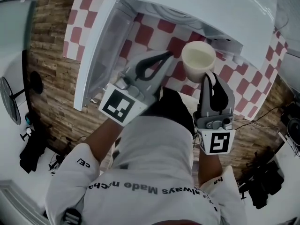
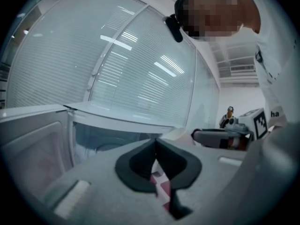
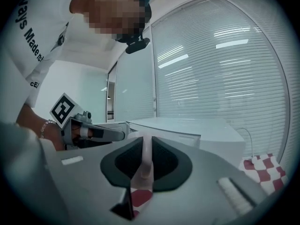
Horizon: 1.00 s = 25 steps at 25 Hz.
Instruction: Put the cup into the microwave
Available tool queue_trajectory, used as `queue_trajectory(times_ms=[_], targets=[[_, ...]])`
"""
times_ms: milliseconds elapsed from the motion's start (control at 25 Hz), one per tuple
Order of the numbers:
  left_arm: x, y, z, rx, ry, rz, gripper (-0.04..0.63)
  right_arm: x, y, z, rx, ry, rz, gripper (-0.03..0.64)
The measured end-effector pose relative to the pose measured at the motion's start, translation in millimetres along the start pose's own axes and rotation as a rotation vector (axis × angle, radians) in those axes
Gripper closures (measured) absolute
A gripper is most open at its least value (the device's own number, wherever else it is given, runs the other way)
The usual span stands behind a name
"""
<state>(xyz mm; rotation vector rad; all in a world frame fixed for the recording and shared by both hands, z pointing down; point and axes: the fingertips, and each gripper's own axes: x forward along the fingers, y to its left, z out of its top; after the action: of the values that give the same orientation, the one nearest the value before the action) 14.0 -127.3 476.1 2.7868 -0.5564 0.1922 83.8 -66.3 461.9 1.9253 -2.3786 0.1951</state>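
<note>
A cream cup [image 1: 198, 60] hangs in front of the white microwave [image 1: 197, 8], above the red-and-white checked cloth [image 1: 161, 32]. My right gripper [image 1: 209, 76] is shut on the cup's near wall, and that wall [image 3: 146, 163] shows pinched between the jaws of the right gripper [image 3: 146, 146]. The microwave's door [image 1: 101, 50] stands swung open at the left. My left gripper [image 1: 167, 55] is shut with nothing in it, just left of the cup and in front of the opening. In the left gripper view the left gripper [image 2: 155, 146] faces the open cavity [image 2: 101, 137].
A standing fan [image 1: 9, 97] and dark bags [image 1: 33, 146] are on the floor at the left. Cables and dark gear [image 1: 265, 182] lie at the right. A white cord [image 3: 248, 142] runs down to the cloth [image 3: 265, 170] beside the microwave.
</note>
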Motion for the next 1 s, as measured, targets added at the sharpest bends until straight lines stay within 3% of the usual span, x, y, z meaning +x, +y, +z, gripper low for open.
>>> queue_trajectory(times_ms=[440, 1000], targets=[[21, 29, -42, -0.035, 0.011, 0.024, 0.591, 35, -11, -45, 0.012, 0.020, -0.029, 0.577], [56, 72, -62, -0.026, 0.008, 0.049, 0.591, 98, -40, -74, 0.017, -0.023, -0.097, 0.578]])
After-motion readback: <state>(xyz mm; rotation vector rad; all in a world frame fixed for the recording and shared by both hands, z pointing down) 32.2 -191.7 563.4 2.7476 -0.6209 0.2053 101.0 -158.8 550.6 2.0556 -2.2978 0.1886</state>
